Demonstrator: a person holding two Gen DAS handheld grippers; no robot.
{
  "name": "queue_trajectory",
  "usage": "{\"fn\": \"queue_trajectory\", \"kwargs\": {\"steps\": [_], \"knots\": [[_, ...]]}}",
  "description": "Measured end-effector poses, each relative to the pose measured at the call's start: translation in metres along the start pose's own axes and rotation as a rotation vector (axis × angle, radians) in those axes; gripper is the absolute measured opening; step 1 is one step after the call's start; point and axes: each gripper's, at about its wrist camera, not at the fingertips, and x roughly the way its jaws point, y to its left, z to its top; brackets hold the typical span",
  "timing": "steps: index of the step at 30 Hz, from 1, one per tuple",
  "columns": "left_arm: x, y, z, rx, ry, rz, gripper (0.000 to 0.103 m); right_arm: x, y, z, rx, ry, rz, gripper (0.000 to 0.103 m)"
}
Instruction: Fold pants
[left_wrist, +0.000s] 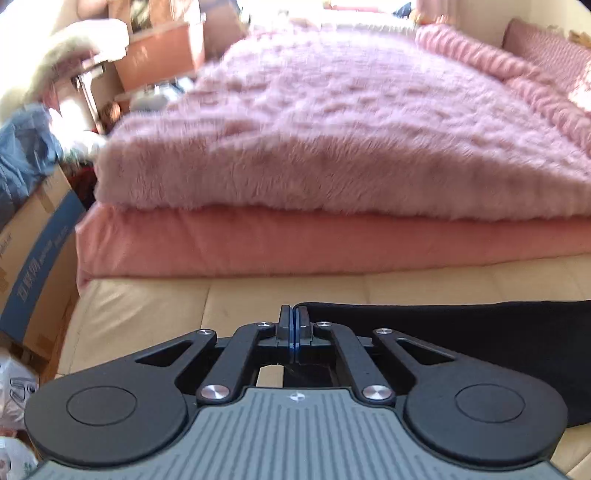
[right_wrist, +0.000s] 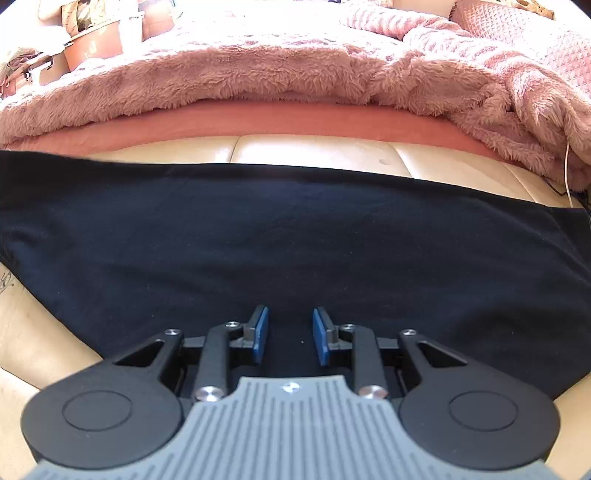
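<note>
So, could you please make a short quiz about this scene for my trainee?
1. True or false: the right hand-held gripper is open.
2. The pants lie on: A) the pink blanket B) the cream cushion C) a box
3. Fill in: the left hand-held gripper is ____ at the pants' edge.

Key: 1 true; 2 B; 3 shut

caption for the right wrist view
Open right gripper poised over black pants spread flat on a cream cushion.
</note>
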Motion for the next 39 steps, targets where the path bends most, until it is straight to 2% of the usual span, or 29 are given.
{"fn": "queue_trajectory", "kwargs": {"steps": [3, 7, 9, 10, 11, 13, 15, 18, 20, 22, 25, 29, 32, 33, 36, 39], "knots": [[0.046, 0.001, 0.005, 0.020, 0.101, 0.016, 0.000, 0.001, -0.001, 0.004, -0.011, 0.012, 0.005, 0.022], [0.093, -0.005, -0.006, 0.051, 0.167, 0.036, 0.000, 0.002, -0.001, 0.006, -0.018, 0.022, 0.009, 0.022], [0.107, -0.004, -0.011, 0.023, 0.168, 0.031, 0.001, 0.002, -0.001, 0.005, -0.021, 0.024, 0.010, 0.022], [0.110, -0.001, -0.012, -0.010, 0.151, 0.019, 0.001, 0.002, -0.001, 0.005, -0.022, 0.025, 0.010, 0.022], [0.111, 0.004, -0.014, -0.049, 0.128, 0.022, 0.009, 0.002, -0.001, 0.005, -0.024, 0.025, 0.010, 0.022], [0.108, 0.013, -0.018, -0.130, 0.084, 0.021, 0.016, 0.002, 0.000, 0.005, -0.025, 0.026, 0.010, 0.022], [0.097, 0.023, -0.025, -0.188, 0.056, 0.006, 0.018, 0.002, 0.000, 0.006, -0.030, 0.027, 0.008, 0.022], [0.072, 0.038, -0.044, -0.300, 0.014, -0.058, 0.018, 0.003, 0.000, 0.006, -0.031, 0.029, 0.007, 0.022], [0.059, 0.045, -0.054, -0.407, 0.005, -0.105, 0.018, 0.003, 0.001, 0.007, -0.029, 0.030, 0.006, 0.023], [0.049, 0.050, -0.071, -0.532, 0.002, -0.187, 0.019, 0.003, 0.003, 0.007, -0.031, 0.031, 0.002, 0.024], [0.046, 0.050, -0.098, -0.685, -0.008, -0.282, 0.019, 0.004, 0.004, 0.007, -0.031, 0.032, -0.003, 0.024], [0.061, 0.040, -0.115, -0.806, 0.009, -0.306, 0.019, 0.004, 0.005, 0.008, -0.031, 0.034, -0.007, 0.024], [0.065, 0.032, -0.113, -0.806, -0.019, -0.272, 0.016, 0.004, 0.005, 0.008, -0.037, 0.037, -0.004, 0.024], [0.065, 0.030, -0.110, -0.799, -0.029, -0.254, 0.000, 0.004, 0.004, 0.008, -0.036, 0.037, -0.003, 0.024], [0.055, 0.019, -0.098, -0.736, -0.082, -0.209, 0.000, 0.004, 0.005, 0.008, -0.038, 0.038, -0.003, 0.024], [0.045, -0.006, -0.083, -0.583, -0.129, -0.176, 0.000, 0.004, 0.006, 0.008, -0.039, 0.037, -0.006, 0.025]]}}
